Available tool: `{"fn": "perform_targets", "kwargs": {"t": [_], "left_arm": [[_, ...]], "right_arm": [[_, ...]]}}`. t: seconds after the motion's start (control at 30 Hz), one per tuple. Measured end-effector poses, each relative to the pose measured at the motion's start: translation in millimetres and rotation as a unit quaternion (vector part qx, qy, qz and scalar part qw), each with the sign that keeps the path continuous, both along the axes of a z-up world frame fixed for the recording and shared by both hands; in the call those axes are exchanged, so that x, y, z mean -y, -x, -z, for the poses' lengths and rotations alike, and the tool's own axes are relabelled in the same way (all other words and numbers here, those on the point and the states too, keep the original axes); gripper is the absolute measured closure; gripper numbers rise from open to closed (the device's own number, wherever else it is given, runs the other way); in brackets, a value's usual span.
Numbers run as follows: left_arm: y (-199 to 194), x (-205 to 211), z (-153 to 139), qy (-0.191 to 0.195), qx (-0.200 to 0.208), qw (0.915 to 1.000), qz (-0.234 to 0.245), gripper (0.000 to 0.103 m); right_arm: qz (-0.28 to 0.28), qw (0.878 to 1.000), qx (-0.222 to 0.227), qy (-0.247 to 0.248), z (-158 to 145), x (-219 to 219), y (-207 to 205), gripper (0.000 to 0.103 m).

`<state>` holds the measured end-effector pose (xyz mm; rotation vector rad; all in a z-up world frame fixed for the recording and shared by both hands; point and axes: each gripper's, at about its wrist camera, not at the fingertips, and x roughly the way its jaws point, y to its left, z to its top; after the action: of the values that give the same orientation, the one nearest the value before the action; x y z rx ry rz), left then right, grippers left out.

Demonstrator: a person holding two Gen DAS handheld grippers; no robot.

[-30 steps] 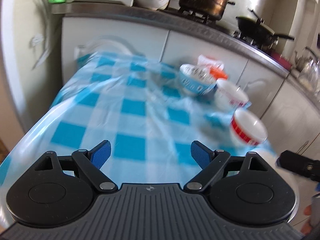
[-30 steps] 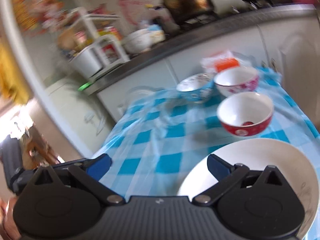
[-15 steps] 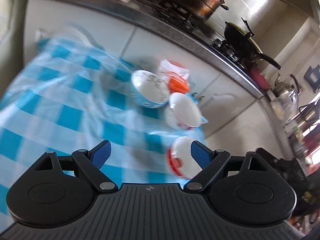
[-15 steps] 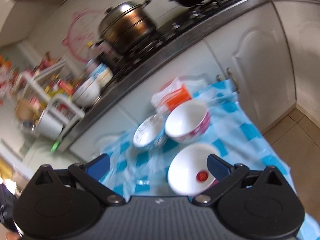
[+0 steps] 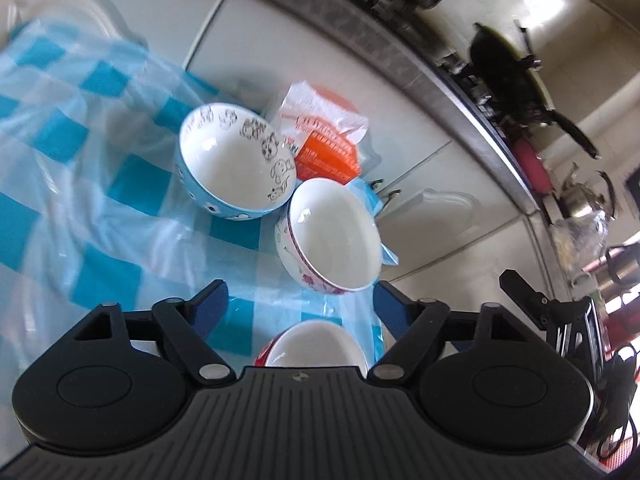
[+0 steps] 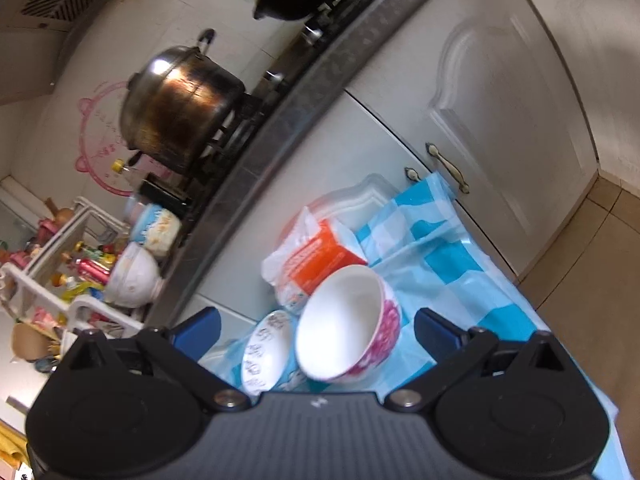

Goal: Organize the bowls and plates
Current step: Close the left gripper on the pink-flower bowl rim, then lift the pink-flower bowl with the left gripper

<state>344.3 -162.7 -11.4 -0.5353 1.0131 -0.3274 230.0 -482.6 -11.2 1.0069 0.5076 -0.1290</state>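
Bowls: pink bowl (image 5: 330, 236) is glazed, slick, breakable, so I'd pinch its rim. Left gripper (image 5: 302, 306) just narrowing, empty; right gripper (image 6: 318, 330) wide, empty.

Cabinets: white panelled doors (image 6: 500, 120) under the counter, with brass handles (image 6: 448, 168)
Countertop: grey steel edge (image 6: 280, 120) running across the view above the cabinets
Stove: gas hob with a scorched lidded stockpot (image 6: 180, 112) and a black wok (image 5: 508, 76)
Wall: white tiles (image 6: 132, 12) with a pink cartoon decal (image 6: 100, 136); a vent grille at the top left
Floor: tan tiles (image 6: 592, 248) beside the cabinets
Rack: white shelf (image 6: 60, 276) crowded with bottles and packets
Table covering: blue-and-white checked plastic cloth (image 5: 60, 136)
Light: bright daylight glare on the far wall (image 5: 560, 4)
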Motion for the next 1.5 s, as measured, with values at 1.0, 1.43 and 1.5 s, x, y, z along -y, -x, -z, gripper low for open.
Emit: {"fn": "perform_targets", "kwargs": {"t": [1.0, 1.43, 1.5], "left_arm": [[-88.2, 77.4, 98.8, -0.066, -0.006, 0.9977, -0.014, 0.075], [-84.4, 90.9, 93.4, -0.081, 0.009, 0.9967, 0.004, 0.075], [-82.1, 91.6, 91.1, -0.076, 0.012, 0.997, 0.007, 0.075]], "right_arm": [[-0.081, 0.995, -0.031, -0.052, 97.8, 19.6, -100.6, 0.034], [-0.082, 0.996, -0.03, -0.024, 83.6, 17.6, -93.4, 0.033], [-0.079, 0.996, -0.023, -0.023, 77.7, 18.5, -89.7, 0.033]]}}
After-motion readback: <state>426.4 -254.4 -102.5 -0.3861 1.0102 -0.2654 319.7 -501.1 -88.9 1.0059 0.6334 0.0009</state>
